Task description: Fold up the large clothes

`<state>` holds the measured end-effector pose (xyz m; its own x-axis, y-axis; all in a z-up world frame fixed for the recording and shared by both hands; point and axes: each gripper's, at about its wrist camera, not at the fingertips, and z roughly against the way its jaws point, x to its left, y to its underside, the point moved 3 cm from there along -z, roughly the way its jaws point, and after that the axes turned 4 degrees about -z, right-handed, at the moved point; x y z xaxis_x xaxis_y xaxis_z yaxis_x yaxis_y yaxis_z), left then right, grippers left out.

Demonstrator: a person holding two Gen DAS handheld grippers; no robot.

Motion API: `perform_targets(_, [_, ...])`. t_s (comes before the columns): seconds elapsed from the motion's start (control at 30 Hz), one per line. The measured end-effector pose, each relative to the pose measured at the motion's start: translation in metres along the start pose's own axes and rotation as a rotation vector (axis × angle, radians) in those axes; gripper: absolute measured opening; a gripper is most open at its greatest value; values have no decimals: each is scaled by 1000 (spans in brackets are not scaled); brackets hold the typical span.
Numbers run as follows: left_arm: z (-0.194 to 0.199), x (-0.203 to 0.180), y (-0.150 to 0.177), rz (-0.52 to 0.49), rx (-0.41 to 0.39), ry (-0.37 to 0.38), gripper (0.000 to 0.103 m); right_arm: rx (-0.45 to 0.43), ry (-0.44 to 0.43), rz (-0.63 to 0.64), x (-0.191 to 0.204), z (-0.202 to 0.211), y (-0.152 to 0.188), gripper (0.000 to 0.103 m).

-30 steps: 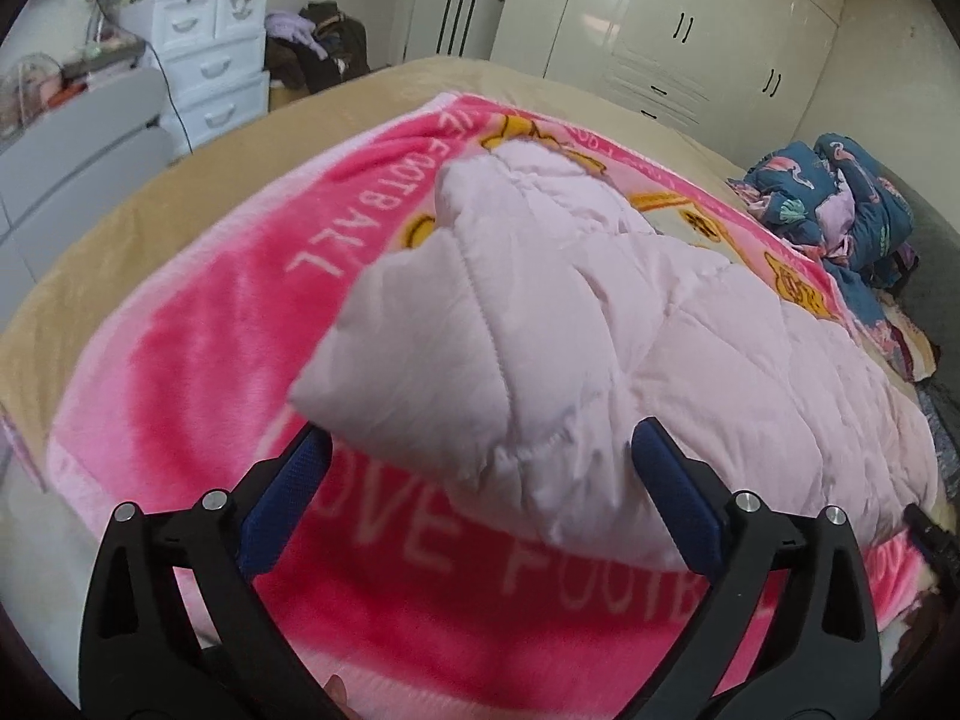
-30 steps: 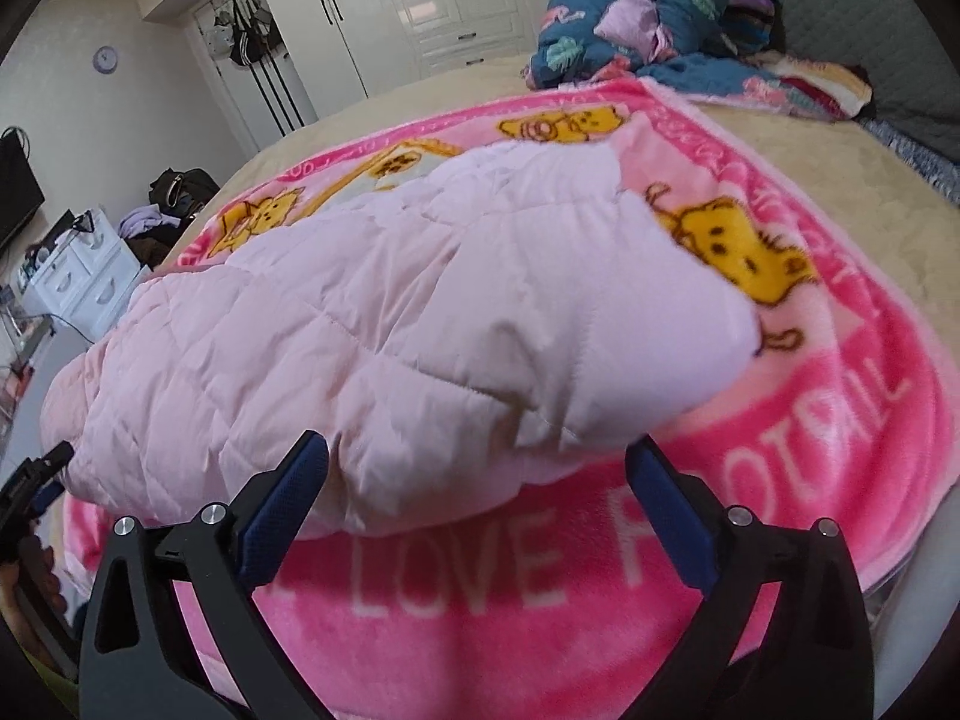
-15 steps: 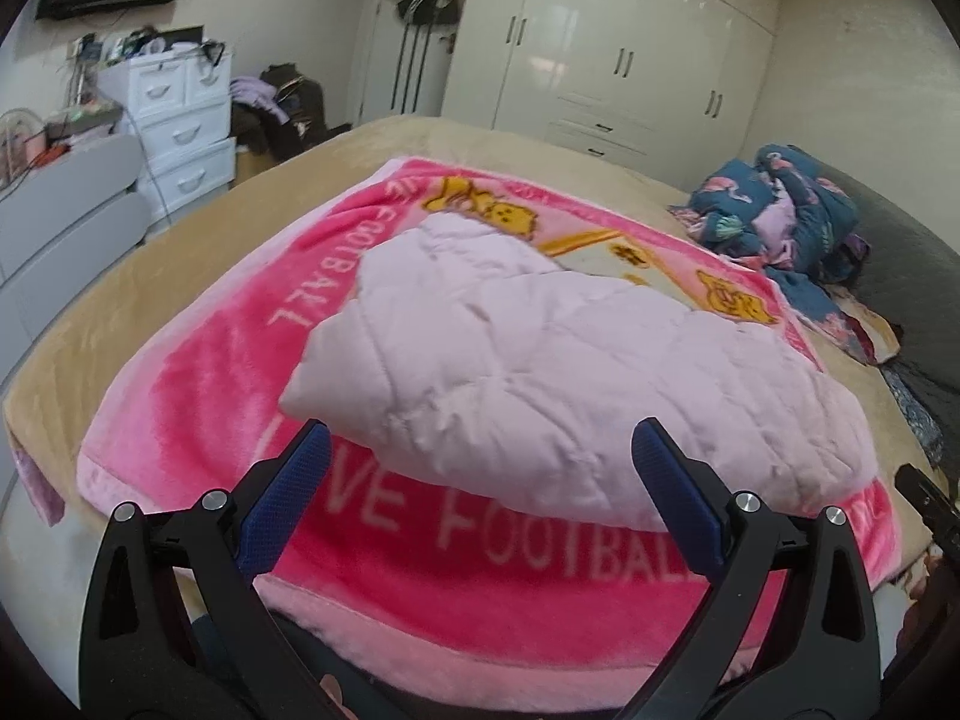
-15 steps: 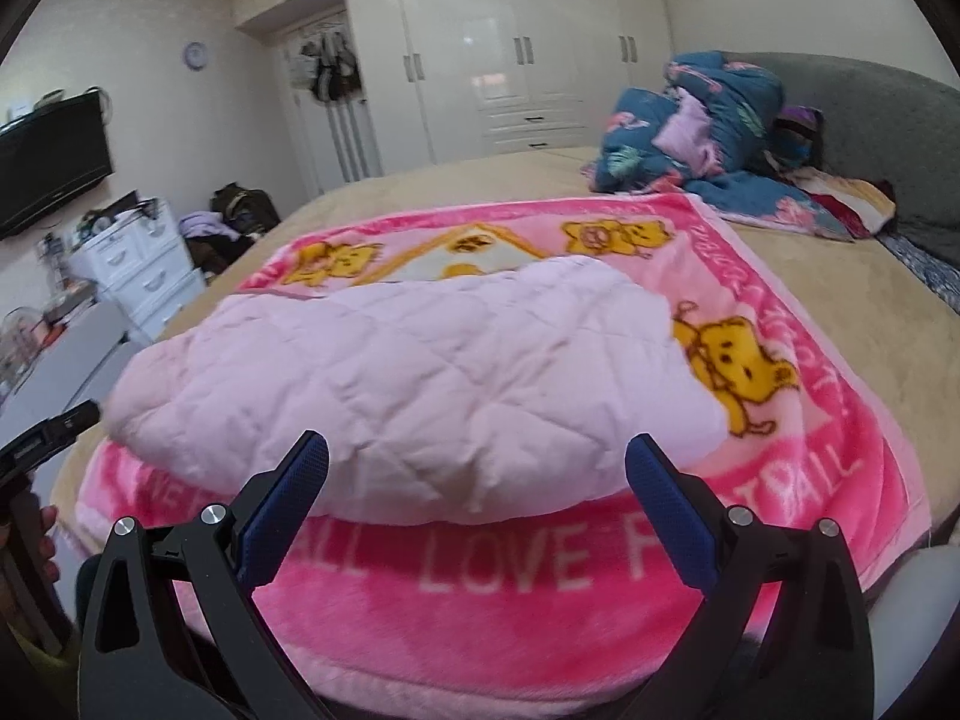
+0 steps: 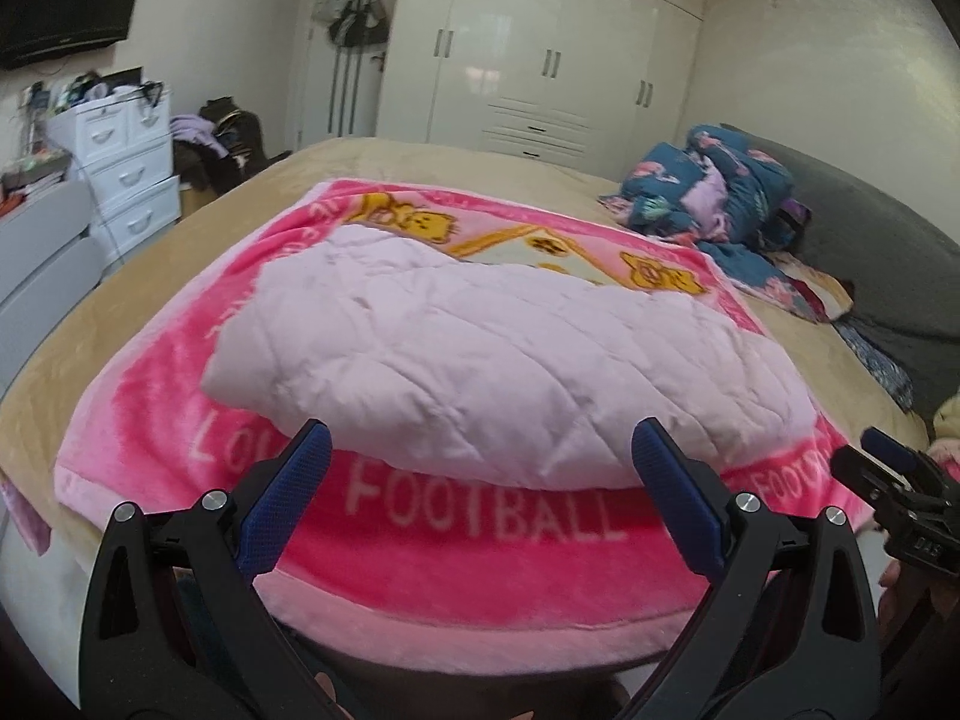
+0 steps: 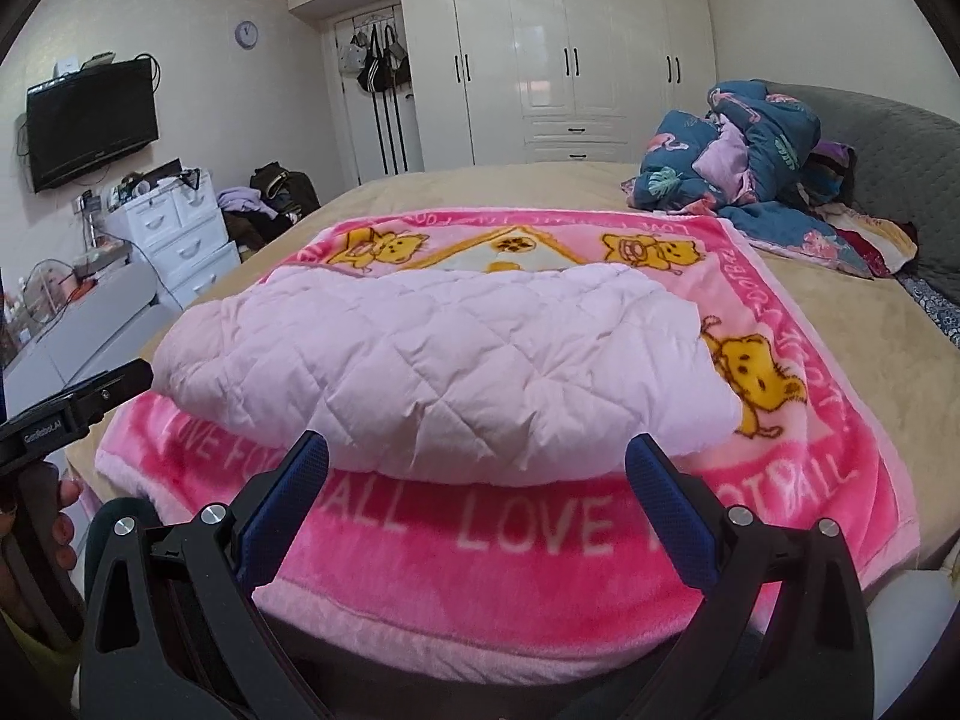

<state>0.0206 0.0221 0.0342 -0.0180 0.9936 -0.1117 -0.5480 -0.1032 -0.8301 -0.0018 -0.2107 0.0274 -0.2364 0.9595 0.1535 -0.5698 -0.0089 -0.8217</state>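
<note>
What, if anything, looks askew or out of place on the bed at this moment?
Nothing odd in the work area: the folded pale pink quilted garment lies compactly on the pink blanket, and both the left gripper and the right gripper are open and empty. Only the rumpled blue bedding near the headboard looks untidy.

My left tool (image 5: 480,468) and right tool (image 6: 477,468) are showing black frames with blue pads. Near me, the quilted coat (image 6: 432,366) is looking pale pink, stitched in diamonds. Under it, the blanket (image 6: 600,564) is glowing hot pink with white lettering and yellow bears. The bed (image 6: 540,186) is wearing a tan cover. Far right, a bundle (image 6: 750,150) is showing teal with pink flamingo prints. The wardrobe (image 6: 576,60) is gleaming glossy white.
</note>
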Motion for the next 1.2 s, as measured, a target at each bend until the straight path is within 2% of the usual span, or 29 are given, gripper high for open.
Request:
perform_targets(0.2, [4, -21, 9, -34, 2, 39, 94, 1, -16, 4, 3, 11, 13, 99])
perform_targets(0.37, [9, -28, 15, -53, -29, 57, 94, -79, -55, 28, 11, 27, 20, 99])
perform_targets(0.7, [3, -29, 28, -57, 12, 56, 94, 34, -24, -11, 10, 4, 35, 99])
perform_targets(0.9, [-1, -24, 33, -43, 39, 44, 94, 37, -34, 9, 17, 0, 32, 99])
perform_targets(1.2, [1, -20, 31, -38, 32, 30, 94, 35, -34, 18, 20, -2, 32, 99])
